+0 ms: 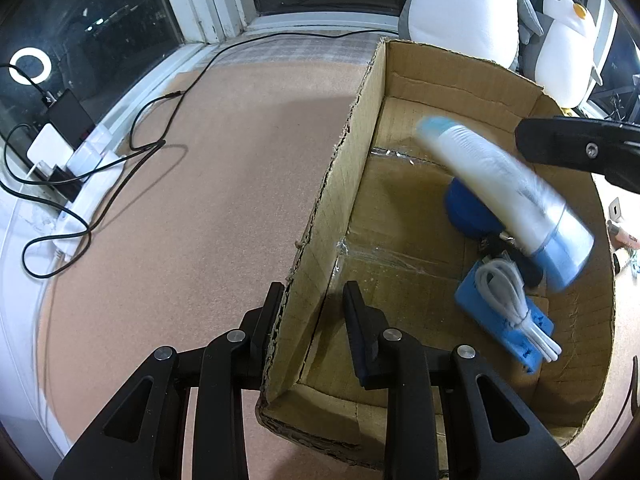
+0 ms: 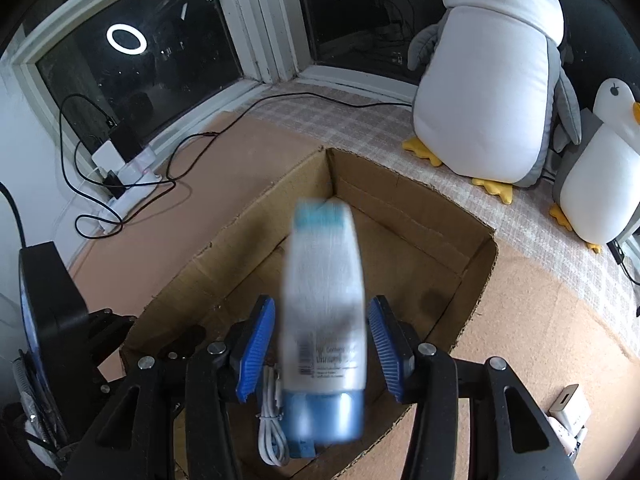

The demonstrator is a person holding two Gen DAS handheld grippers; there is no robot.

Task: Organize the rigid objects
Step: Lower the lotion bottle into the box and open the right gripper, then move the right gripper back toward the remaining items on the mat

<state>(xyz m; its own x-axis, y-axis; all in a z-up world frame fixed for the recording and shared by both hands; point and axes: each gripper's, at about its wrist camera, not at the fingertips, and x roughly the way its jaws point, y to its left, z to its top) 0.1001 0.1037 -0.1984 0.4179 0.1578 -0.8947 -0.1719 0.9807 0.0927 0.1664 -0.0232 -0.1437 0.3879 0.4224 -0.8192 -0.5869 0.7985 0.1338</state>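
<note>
A white tube with a blue cap is blurred and in mid-air over the open cardboard box, between the spread blue pads of my right gripper, which do not touch it. In the left wrist view the tube hangs above the box floor, below the right gripper's finger. My left gripper is open and straddles the box's left wall. Inside the box lie a blue power strip with a coiled white cable and a dark blue round object.
Two plush penguins stand behind the box on the checked mat. A power strip with chargers and black cables lies by the window at left. Small white items lie on the cork surface right of the box.
</note>
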